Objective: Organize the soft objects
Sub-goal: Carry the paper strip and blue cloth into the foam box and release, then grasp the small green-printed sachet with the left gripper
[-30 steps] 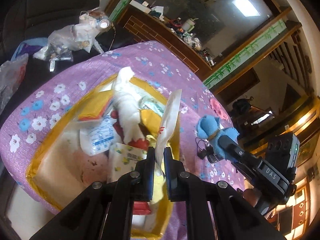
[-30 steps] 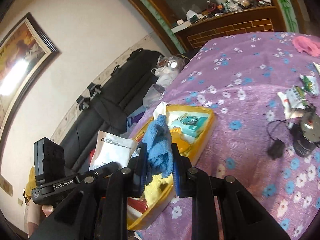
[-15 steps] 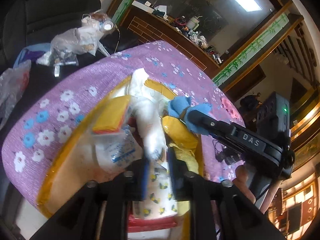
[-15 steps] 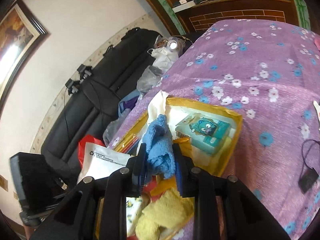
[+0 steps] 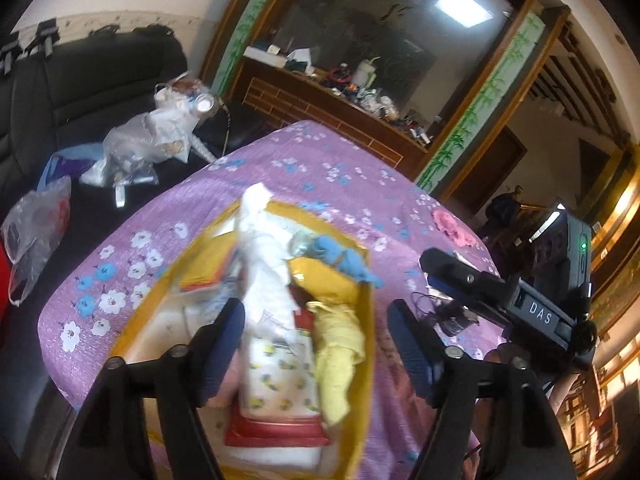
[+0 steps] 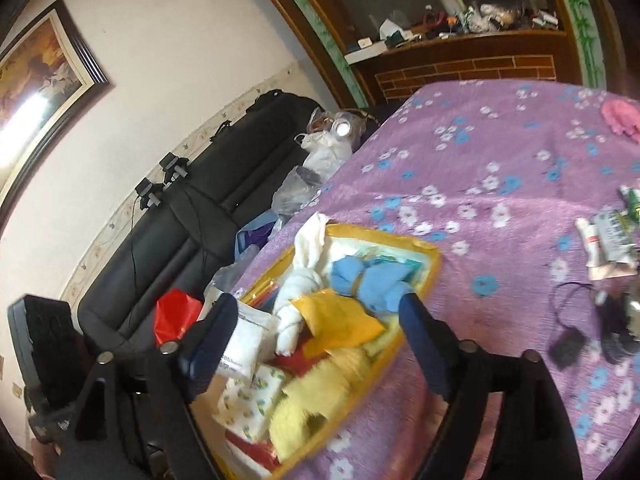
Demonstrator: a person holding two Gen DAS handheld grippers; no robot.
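1. The left hand-held gripper [image 5: 316,340] hangs over the near end of the yellow-rimmed storage bag [image 5: 366,320] with its blue-padded jaws spread wide and nothing between them.
2. The right hand-held gripper [image 6: 316,332] stands just as wide apart and holds nothing, poised above the same bag from its near side.
3. The bag sits on the table under a purple flowered cloth [image 6: 500,160], close to the edge nearest the black sofa [image 6: 224,184].
4. Inside it, a blue towel [image 6: 372,280] lies at the far end, against the rim [image 5: 340,258].
5. A white towel [image 5: 260,256] runs lengthwise down the middle, one end poking up past the far rim.
6. A yellow cloth [image 5: 340,352] lies along the right side, next to a tissue pack printed with small yellow figures [image 5: 280,376].
7. A white paper packet [image 6: 244,344] rests at the bag's sofa-side edge; motion blur leaves it unclear whether it is fully inside.
8. Well apart from the bag, a pink cloth [image 6: 620,120] lies on the far part of the table.
9. A black cable and small device [image 6: 580,336] and some tubes [image 6: 604,240] lie on the cloth to the right.
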